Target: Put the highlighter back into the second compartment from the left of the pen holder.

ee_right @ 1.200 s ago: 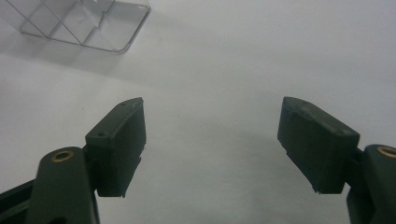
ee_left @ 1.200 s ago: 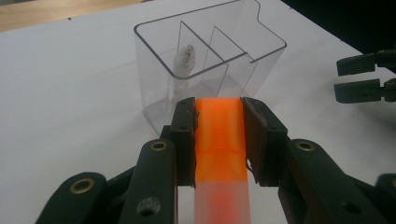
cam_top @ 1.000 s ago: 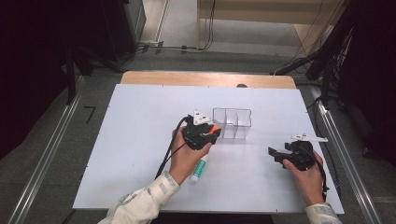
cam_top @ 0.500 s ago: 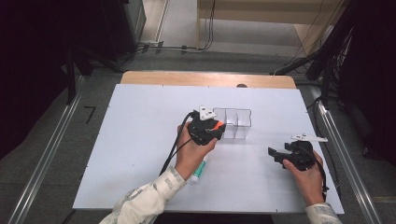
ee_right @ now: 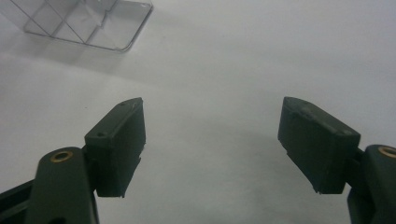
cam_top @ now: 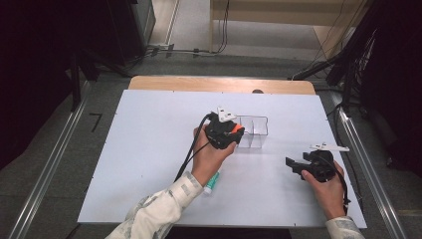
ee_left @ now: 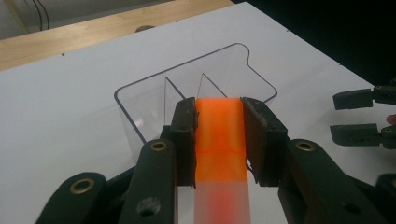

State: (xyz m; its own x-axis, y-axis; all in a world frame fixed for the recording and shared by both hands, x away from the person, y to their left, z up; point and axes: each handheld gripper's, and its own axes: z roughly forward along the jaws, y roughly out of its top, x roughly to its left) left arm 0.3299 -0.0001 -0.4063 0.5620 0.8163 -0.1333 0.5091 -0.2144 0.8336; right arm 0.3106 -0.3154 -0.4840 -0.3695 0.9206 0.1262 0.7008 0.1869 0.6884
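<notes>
tube (cam_top: 212,182) lying on the table (cam_top: 139,149), near-left of the tray, under the left forearm | left gripper (ee_left: 219,135) clamped on an orange block (ee_left: 218,135), at the tray's near-left edge | tray (cam_top: 253,130) clear, divided, mid-table | right gripper (ee_right: 212,140) jaws wide apart, nothing between, near-right of the tray

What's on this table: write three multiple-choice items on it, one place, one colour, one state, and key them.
1. The box lies: A. just beyond the left gripper; B. at the table's left edge; C. on the floor.
2. The block is: A. blue; B. orange; C. green.
3. The right gripper is: A. shut on a tube; B. shut, empty; C. open, empty.
Answers: A, the box sits right past its jaws; B, orange shows between the pads; C, its jaws stand wide apart with nothing between.
</notes>
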